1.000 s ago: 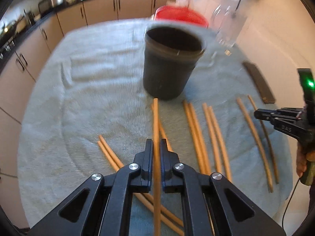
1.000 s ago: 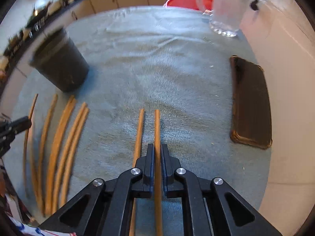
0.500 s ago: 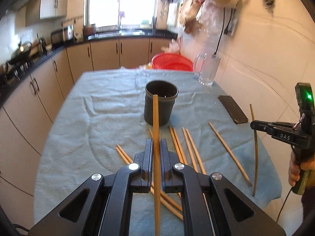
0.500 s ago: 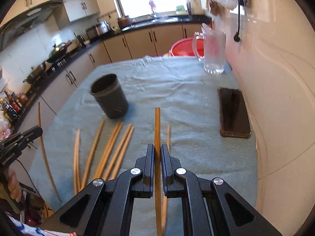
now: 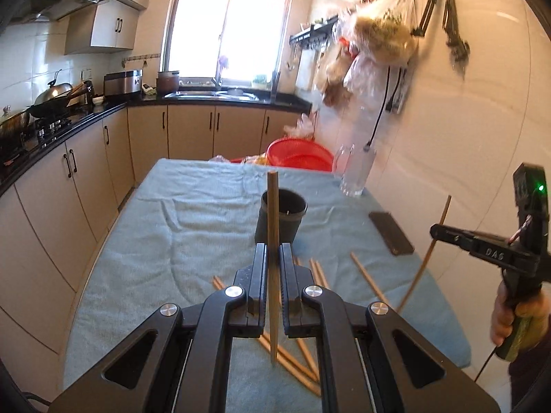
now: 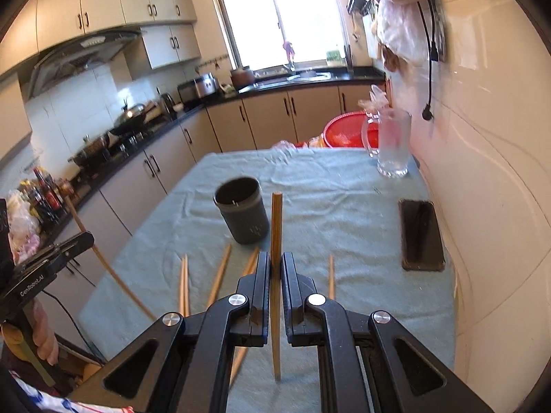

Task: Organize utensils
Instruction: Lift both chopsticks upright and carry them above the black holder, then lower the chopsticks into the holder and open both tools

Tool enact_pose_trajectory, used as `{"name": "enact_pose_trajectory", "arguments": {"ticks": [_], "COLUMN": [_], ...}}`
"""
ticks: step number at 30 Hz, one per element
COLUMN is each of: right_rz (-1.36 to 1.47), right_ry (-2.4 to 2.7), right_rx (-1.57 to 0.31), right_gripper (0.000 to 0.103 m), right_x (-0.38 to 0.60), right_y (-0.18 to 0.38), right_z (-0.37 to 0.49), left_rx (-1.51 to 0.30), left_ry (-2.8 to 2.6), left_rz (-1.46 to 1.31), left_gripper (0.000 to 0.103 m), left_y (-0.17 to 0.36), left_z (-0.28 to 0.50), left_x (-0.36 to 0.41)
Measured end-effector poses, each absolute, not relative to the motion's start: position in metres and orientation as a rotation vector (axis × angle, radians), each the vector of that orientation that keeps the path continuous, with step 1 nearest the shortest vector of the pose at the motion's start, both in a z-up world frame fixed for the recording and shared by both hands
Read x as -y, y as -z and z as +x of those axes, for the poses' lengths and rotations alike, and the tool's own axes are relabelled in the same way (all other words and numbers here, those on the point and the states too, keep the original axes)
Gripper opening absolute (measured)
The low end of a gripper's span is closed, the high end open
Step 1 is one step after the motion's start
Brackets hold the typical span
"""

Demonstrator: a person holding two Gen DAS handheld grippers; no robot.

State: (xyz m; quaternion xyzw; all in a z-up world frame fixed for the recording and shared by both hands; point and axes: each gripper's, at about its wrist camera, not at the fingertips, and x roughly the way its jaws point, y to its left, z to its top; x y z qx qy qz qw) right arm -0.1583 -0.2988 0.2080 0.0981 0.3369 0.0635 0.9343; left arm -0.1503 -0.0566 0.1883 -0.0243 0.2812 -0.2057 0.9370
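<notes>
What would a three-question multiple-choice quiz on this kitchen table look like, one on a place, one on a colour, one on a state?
1. Where does the phone lie?
A. inside the cup
B. flat on the cloth by the wall
C. on the stove

2. What colour is the basket at the table's far end?
A. red
B. blue
C. white

3. What is the left gripper doing?
A. hanging open, empty
B. clamped on a chopstick
C. gripping the glass mug

Answers:
1 B, it rests on the blue cloth next to the tiled wall.
2 A, its rim shows bright red.
3 B, its jaws are shut on a chopstick pointing toward the dark cup.
</notes>
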Motion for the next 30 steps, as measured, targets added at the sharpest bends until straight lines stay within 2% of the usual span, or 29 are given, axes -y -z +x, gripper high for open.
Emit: {"name": "enact_pose_trajectory", "arguments": {"ticks": [9,22,30], "right_rz": [0.229,0.257,0.32], "right_ry": [-0.156,-0.189,-0.2], "right_rx": [-0.626,-0.463,-0.473], "right_gripper": [0.006,0.006,0.007], "right_x": [0.297,0.285,0.278], "right_y": [-0.231,-0.3,-0.285], "right_z": [-0.132,-0.058,-0.002], "left_rx": [-0.531,-0.455,-0.503], "left_ry": [0.411,0.407,0.414], "left_rz": [-0.115,-0.181,-0.169], "left_gripper": [0.006,0.006,0.006], "left_y": [-0.217,-0.274,-0.257], "left_z": [-0.115,-0.024,0.047], "left_x": [0.053,0.081,0.112]}}
